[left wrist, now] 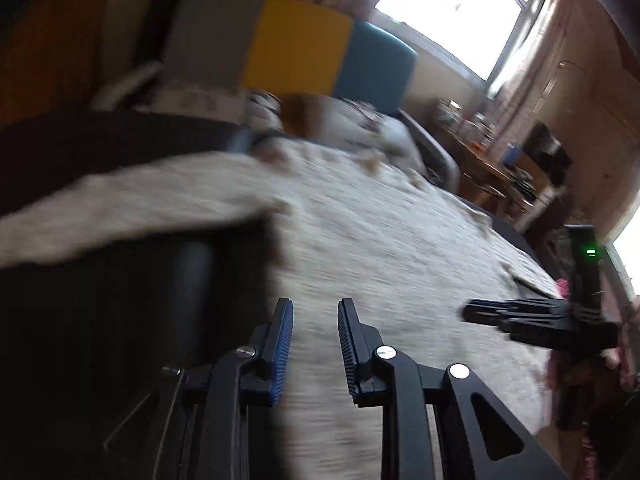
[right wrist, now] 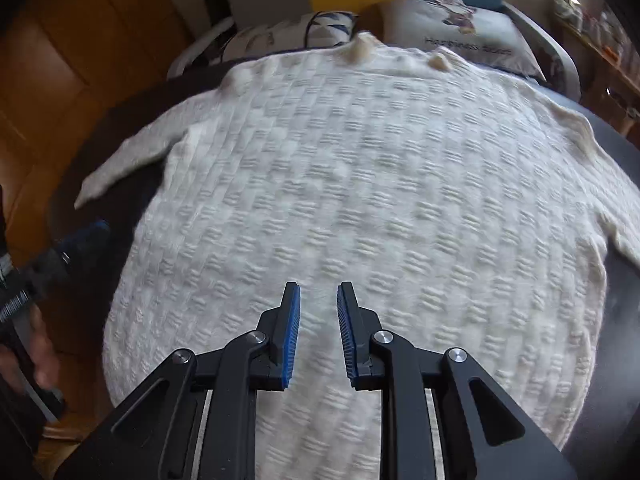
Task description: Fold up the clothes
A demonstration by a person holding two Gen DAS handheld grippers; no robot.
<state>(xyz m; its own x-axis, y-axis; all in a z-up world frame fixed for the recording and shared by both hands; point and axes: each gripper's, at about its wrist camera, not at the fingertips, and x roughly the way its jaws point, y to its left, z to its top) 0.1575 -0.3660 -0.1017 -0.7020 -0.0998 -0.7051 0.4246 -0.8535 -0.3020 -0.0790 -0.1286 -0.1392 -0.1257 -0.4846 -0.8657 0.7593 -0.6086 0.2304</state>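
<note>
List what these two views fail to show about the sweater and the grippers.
- Sweater hem: right wrist view, hidden under the right hand-held gripper and cut by the bottom edge.
- Its right-side sleeve end: cut off by the frame edge.
- Knit texture: left wrist view, motion-blurred.
- Pillow lettering: too blurred to read fully.
- Left hand-held gripper: open, but its height above the fabric is unclear.

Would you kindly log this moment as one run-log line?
stage: pre-fold | sweater: flat on bed, sleeves out | left gripper: open, empty, at its left edge | right gripper: open, empty, above hem
</note>
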